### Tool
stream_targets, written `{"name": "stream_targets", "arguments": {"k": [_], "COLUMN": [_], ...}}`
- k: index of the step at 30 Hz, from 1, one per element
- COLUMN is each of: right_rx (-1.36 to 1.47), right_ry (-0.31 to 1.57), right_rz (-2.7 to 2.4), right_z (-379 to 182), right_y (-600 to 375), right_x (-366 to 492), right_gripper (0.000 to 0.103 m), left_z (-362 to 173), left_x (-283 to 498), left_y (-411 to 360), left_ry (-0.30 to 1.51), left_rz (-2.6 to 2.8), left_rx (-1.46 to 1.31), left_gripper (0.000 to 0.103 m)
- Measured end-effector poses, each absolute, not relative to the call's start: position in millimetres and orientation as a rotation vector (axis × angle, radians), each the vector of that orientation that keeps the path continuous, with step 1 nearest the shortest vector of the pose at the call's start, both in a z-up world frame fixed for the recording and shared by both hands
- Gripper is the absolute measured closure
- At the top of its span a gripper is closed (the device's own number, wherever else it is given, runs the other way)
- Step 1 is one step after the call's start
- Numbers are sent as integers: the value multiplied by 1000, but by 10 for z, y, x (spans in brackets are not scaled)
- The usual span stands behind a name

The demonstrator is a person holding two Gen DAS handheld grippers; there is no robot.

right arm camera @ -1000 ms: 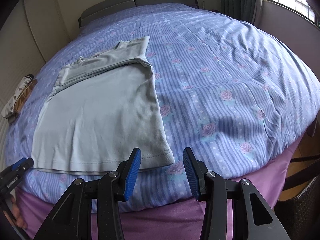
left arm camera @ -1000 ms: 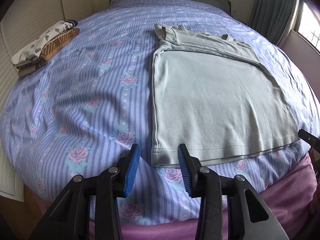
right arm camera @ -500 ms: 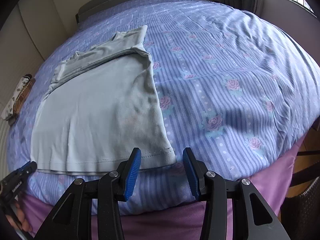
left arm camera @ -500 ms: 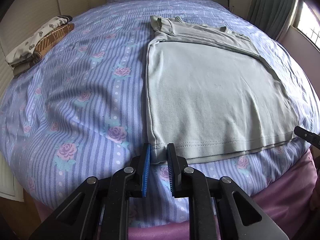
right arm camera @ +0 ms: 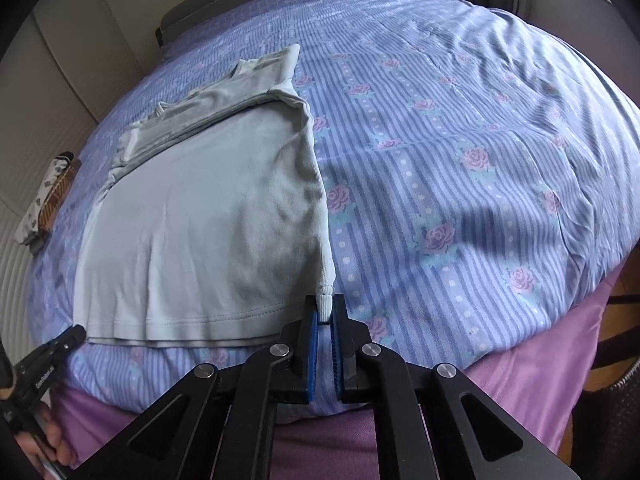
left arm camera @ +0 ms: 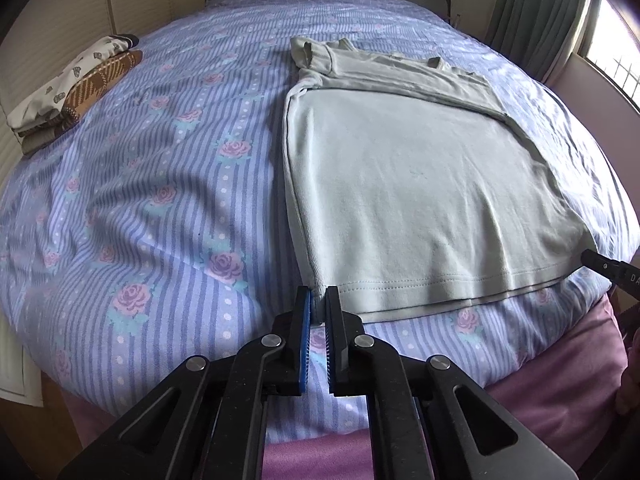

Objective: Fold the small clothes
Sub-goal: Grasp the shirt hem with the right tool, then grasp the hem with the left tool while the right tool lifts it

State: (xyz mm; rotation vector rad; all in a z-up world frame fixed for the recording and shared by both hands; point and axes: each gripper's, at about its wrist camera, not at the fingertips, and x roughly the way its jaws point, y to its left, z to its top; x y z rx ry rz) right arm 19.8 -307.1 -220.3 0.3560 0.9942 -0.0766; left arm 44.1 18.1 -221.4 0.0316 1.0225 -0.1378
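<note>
Folded pile (left arm camera: 72, 88): far left on the bed, well apart from my work; patterned pieces already stacked there.
Left gripper (left arm camera: 318, 300): my pads have closed on the near-left hem corner of the T-shirt (left arm camera: 420, 184); a pinch of grey cloth shows between the blue pads.
T-shirt position: flat on the striped bedspread (left arm camera: 160, 184), hem toward me near the bed's edge, its top part already turned over on itself at the far end.
Right gripper (right arm camera: 325, 310): clamped on the near-right hem corner, a small bunched nub of fabric standing up between the pads.
Step in hand: I judge both corners are secured for carrying the hem up toward the collar.
Risk, left: the bite looks shallow, right at the seam; a quick lift could pull it free.
Risk, layers: I cannot tell whether either pinch holds both layers or some bedspread too; that would drag the sheet or leave the lower layer behind.
Risk, right: the bunched corner could set a crooked crease if my hands rise unevenly.
</note>
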Motion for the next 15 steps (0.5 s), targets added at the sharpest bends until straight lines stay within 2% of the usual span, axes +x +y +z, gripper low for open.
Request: {"name": "stream_targets", "arguments": {"k": [15], "right_rx": [458], "right_ry": [808], "right_rz": [14], "right_z": [-1489], "right_y": [-3202], "right_x": [199], "right_gripper": [96], "left_z": [-1427], "left_x": [617], "left_y": [228], "left_ry": [870], "left_rz": [-152], "left_rx": [-47], "left_gripper": [95]}}
